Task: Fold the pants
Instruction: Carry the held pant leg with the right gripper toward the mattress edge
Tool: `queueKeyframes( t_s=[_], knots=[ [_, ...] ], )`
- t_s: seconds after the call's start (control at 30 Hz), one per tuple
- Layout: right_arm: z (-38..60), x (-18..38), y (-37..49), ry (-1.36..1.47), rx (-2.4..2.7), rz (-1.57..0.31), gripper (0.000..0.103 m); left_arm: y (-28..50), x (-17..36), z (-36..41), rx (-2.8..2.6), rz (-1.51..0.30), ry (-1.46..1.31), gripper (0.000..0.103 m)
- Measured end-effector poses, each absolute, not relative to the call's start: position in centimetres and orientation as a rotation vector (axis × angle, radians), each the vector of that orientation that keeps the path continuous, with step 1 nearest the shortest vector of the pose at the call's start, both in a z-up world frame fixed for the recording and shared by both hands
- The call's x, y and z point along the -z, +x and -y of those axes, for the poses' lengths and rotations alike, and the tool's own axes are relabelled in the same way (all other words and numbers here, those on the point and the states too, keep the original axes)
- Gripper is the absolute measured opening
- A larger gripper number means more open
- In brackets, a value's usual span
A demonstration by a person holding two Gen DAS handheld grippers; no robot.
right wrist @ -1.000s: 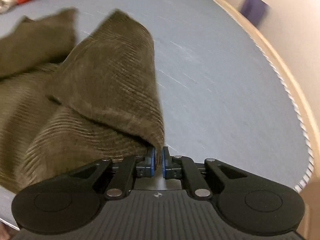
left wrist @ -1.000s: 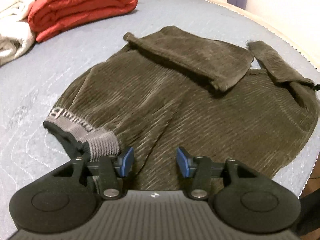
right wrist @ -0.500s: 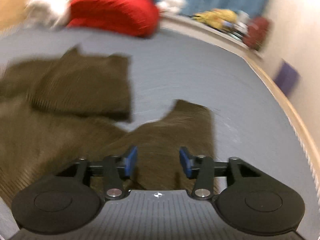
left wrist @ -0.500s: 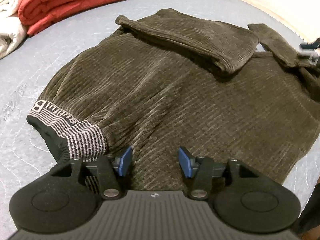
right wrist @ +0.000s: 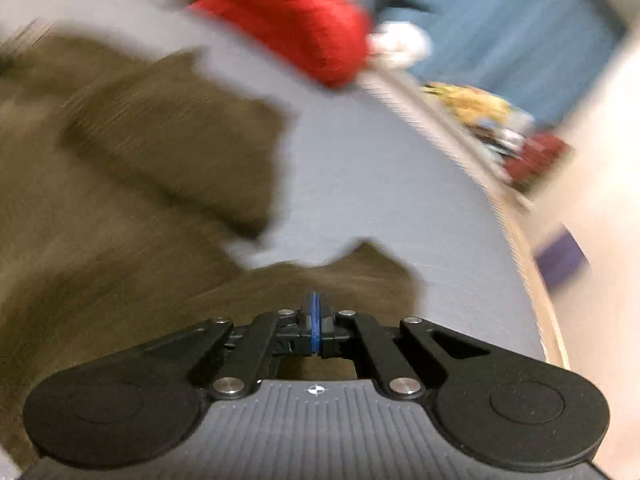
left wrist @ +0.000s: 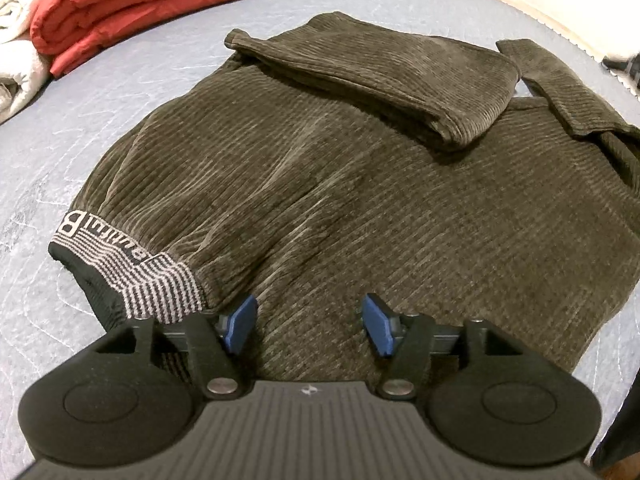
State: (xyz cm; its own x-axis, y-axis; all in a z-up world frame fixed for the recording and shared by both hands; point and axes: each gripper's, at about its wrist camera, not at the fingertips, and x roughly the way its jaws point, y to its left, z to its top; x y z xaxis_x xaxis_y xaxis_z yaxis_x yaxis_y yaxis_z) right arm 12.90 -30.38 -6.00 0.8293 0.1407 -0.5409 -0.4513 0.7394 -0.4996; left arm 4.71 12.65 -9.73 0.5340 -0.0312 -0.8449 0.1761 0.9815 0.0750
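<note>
Since a second ago the left gripper [left wrist: 308, 326] has dropped lower over the pants [left wrist: 360, 200], so the cloth fills more of its view and the red quilt [left wrist: 132, 8] sits further toward the top left corner. Its jaws have just been opening and now stand well apart, with corduroy showing between the blue pads [left wrist: 240, 322], which press on nothing. The right gripper [right wrist: 316, 322] has changed more: a second ago it was clamped on a lifted leg end, half a second ago its jaws were spread over the cloth, and now they have closed again, pads together with nothing seen between them. Its view has also swung and is badly blurred, so the quilt [right wrist: 288, 20] now shows at the top and the pants [right wrist: 120, 200] spread to its left and just ahead of its tips. The pants lie flat on the grey bed [left wrist: 80, 120], both leg ends folded back over the body, the striped waistband [left wrist: 128, 272] just left of the left gripper. The left gripper tilts steeply down at the cloth near the waistband; the right one points more shallowly across the bed [right wrist: 380, 180].
</note>
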Motion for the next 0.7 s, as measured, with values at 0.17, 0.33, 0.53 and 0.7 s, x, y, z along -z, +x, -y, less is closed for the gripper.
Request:
queueKeyframes(
  t_s=[0.17,0.33,0.53,0.7],
  knots=[
    [38.7,1.9,14.0,-0.262,-0.222,-0.456,0.001,4.8,9.9,-12.4,0.124,-0.999,0.172,0.067],
    [32.6,5.1,11.5,-0.528,-0.478,-0.502,0.029,4.8,9.9,-12.4,0.119,-1.000,0.167,0.068],
    [26.2,11.5,10.1,-0.913,-0.569,-0.593,0.030,4.6,9.9,-12.6,0.127,-0.997,0.170,0.068],
    [25.6,12.7,9.9,-0.973,-0.548,-0.595,0.031,4.8,10.0,-12.5,0.128,-1.000,0.177,0.070]
  ],
)
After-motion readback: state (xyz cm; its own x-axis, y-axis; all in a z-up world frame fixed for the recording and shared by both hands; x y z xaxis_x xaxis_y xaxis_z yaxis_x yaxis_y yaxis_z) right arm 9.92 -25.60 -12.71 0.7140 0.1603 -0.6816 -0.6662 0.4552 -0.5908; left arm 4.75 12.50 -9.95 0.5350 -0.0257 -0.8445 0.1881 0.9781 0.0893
